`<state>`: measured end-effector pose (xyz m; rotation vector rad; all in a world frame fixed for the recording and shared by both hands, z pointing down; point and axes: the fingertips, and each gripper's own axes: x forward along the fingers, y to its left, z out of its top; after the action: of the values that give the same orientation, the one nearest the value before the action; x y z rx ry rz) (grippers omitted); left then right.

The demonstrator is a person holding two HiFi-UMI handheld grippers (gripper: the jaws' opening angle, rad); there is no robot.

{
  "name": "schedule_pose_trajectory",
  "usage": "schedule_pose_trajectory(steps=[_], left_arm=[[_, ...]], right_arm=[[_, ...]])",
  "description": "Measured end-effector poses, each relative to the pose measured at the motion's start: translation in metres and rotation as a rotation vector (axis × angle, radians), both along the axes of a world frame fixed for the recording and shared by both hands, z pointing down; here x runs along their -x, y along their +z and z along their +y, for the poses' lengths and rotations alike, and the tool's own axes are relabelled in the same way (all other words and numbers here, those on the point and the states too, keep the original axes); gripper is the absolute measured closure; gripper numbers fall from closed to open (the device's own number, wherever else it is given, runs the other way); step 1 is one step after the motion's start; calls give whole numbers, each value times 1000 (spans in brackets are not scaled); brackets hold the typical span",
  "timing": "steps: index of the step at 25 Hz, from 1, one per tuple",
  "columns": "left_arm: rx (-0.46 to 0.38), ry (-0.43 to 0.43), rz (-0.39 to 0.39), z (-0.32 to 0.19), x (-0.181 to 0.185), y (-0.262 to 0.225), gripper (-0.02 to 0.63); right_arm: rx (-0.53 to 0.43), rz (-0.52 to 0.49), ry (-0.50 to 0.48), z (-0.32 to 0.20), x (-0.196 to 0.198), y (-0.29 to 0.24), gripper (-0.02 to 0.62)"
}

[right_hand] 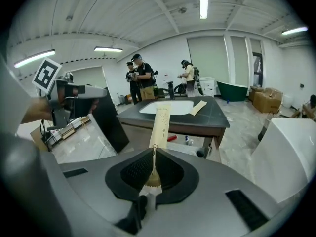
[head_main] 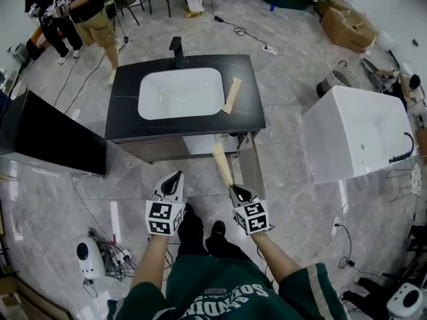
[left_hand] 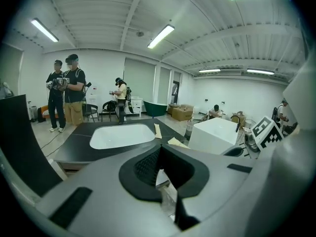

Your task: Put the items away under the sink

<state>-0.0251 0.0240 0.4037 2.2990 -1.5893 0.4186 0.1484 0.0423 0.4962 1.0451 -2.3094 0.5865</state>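
Note:
A black vanity [head_main: 127,115] with a white sink basin [head_main: 180,93] stands ahead of me. My right gripper [head_main: 235,188] is shut on the near end of a long tan paper packet [head_main: 221,163], which points up toward the open cabinet [head_main: 200,144] under the counter. The right gripper view shows the same packet [right_hand: 160,122] pinched between the jaws of the right gripper [right_hand: 152,149]. A second tan packet [head_main: 232,95] lies on the counter right of the basin. My left gripper [head_main: 176,176] hovers beside the right one, shut and empty.
A cabinet door [head_main: 250,165] hangs open at the vanity's right front. A white bathtub [head_main: 353,135] stands to the right and a black panel [head_main: 53,135] to the left. Small items, one red [right_hand: 170,138], lie inside the cabinet. People stand at the back left.

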Motion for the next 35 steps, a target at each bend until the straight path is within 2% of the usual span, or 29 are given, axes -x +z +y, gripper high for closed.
schedule_pose_trajectory(steps=[7, 12, 17, 22, 29, 35], left_arm=[[28, -30, -21, 21, -6, 32, 595], [24, -19, -39, 18, -2, 78, 595], [33, -23, -35, -1, 13, 162, 595], [39, -13, -40, -34, 26, 255, 595], [-11, -14, -49, -98, 39, 367, 595], [-50, 0, -61, -130, 41, 449, 595]], right_arm=[[93, 16, -33, 22, 2, 54, 545], [111, 33, -31, 8, 12, 116, 545], [111, 43, -16, -30, 32, 194, 545], [102, 12, 40, -82, 45, 270, 545], [64, -17, 86, -160, 62, 384, 545], [45, -64, 146, -226, 78, 466, 545]])
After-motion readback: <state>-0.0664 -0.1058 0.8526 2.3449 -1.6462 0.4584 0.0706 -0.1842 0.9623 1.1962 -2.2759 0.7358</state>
